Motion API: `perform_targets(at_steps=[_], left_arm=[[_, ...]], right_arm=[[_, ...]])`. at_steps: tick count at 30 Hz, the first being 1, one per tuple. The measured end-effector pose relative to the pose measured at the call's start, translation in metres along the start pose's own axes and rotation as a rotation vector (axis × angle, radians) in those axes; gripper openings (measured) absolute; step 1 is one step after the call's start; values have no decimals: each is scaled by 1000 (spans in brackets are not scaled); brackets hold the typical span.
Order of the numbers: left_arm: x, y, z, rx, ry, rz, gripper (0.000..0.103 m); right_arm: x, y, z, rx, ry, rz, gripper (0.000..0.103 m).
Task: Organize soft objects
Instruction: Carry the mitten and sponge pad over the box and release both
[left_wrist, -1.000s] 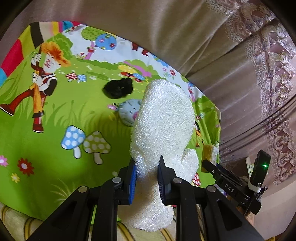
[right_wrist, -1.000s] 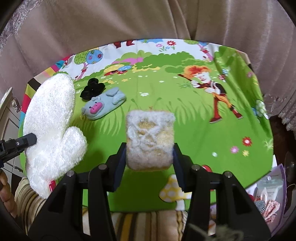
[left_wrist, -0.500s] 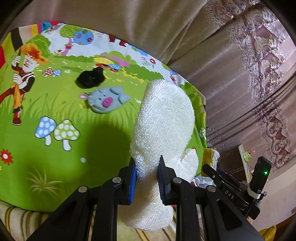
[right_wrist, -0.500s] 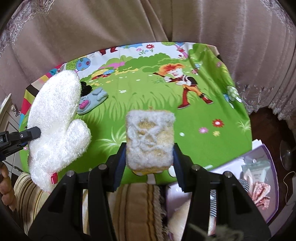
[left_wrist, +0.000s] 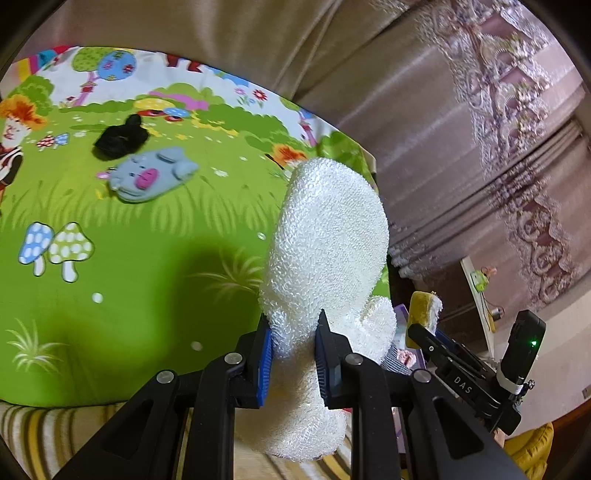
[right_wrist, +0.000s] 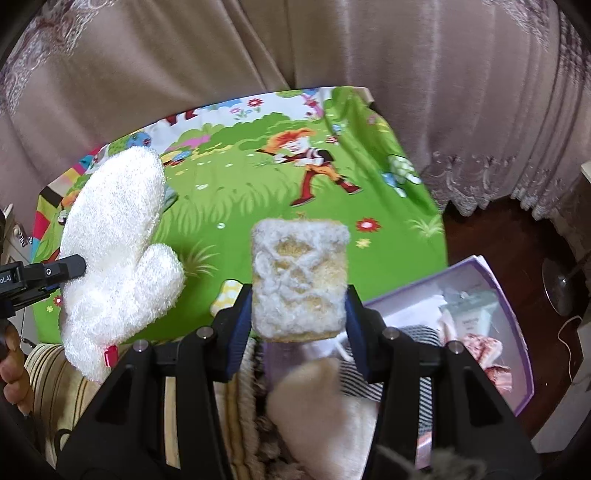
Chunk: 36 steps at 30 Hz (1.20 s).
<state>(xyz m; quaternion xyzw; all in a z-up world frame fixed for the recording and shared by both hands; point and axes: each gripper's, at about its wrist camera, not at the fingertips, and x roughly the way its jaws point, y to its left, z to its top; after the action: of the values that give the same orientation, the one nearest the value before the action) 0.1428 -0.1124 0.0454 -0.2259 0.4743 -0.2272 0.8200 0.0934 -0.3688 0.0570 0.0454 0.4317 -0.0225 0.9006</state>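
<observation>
My left gripper (left_wrist: 293, 334) is shut on a white terry mitten (left_wrist: 327, 236), pinching it near the cuff so the mitten stands upright over the right edge of the green cartoon cloth (left_wrist: 129, 280). The same mitten (right_wrist: 114, 236) shows at the left of the right wrist view. My right gripper (right_wrist: 299, 306) is shut on a square yellow sponge with white netting (right_wrist: 300, 280), held above the near edge of the cloth (right_wrist: 388, 229). On the cloth lie a grey pig-face soft toy (left_wrist: 149, 179) and a black fuzzy item (left_wrist: 120, 138).
A lilac open box (right_wrist: 476, 317) holding striped fabric and small packets sits low at the right. A striped cushion (right_wrist: 55, 376) lies below the cloth's near edge. Beige curtains (right_wrist: 332, 48) hang behind. A person's hand (right_wrist: 11, 365) shows at the left edge.
Both grippers have swung rightward with their loads. The cloth and toys slid left in the left wrist view, and the lilac box has come into the right wrist view.
</observation>
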Motion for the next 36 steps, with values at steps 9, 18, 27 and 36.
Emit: perform_targets(at_steps=[9, 18, 27, 36], left_arm=[[24, -40, -13, 63, 60, -43, 21], [55, -77, -28, 121, 132, -66, 21], [81, -111, -45, 186, 201, -85, 21], [103, -149, -63, 265, 268, -107, 21]], right_arm=[[-18, -46, -18, 61, 3, -64, 51], [-30, -85, -36, 108, 8, -127, 51], [-41, -116, -46, 149, 3, -187, 51], [-52, -155, -56, 215, 3, -258, 51]])
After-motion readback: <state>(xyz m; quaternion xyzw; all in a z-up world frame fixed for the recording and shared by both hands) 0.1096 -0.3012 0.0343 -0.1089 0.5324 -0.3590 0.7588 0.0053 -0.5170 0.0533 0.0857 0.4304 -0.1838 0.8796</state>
